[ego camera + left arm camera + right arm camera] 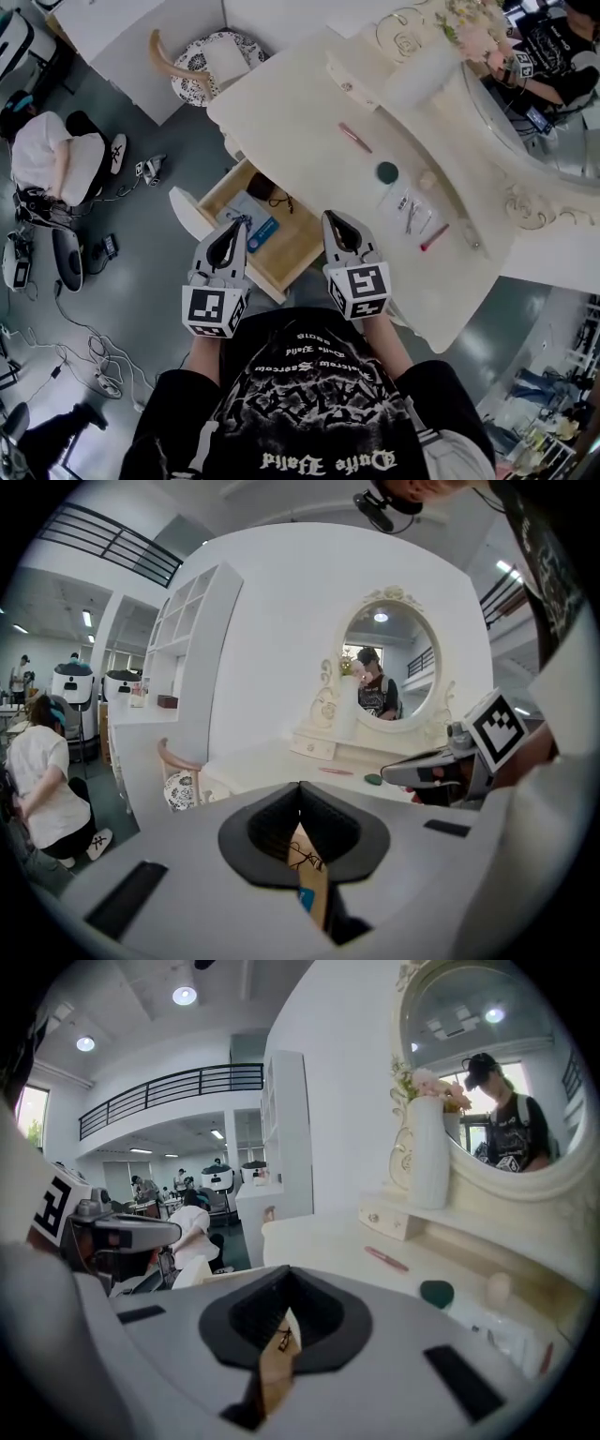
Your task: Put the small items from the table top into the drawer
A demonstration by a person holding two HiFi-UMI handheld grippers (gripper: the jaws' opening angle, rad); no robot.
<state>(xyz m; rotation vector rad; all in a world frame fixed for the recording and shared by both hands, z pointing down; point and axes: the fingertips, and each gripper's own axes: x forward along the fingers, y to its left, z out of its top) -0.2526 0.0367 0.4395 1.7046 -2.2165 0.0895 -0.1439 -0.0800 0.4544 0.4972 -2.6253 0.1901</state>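
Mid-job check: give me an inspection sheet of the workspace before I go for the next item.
Surface: cream dressing table; its drawer stands pulled open.
Job's things: still on the top are a pink stick, a green round piece, a pale round piece, metal tools and a red stick; in the drawer are a blue item and a dark item.
Clutter: white vase with flowers at the back.
Grippers: left gripper and right gripper both shut, empty, side by side above the drawer.
Cables: loose cables on the floor, left.
Surroundings: crouching person at left; chair beyond the table.
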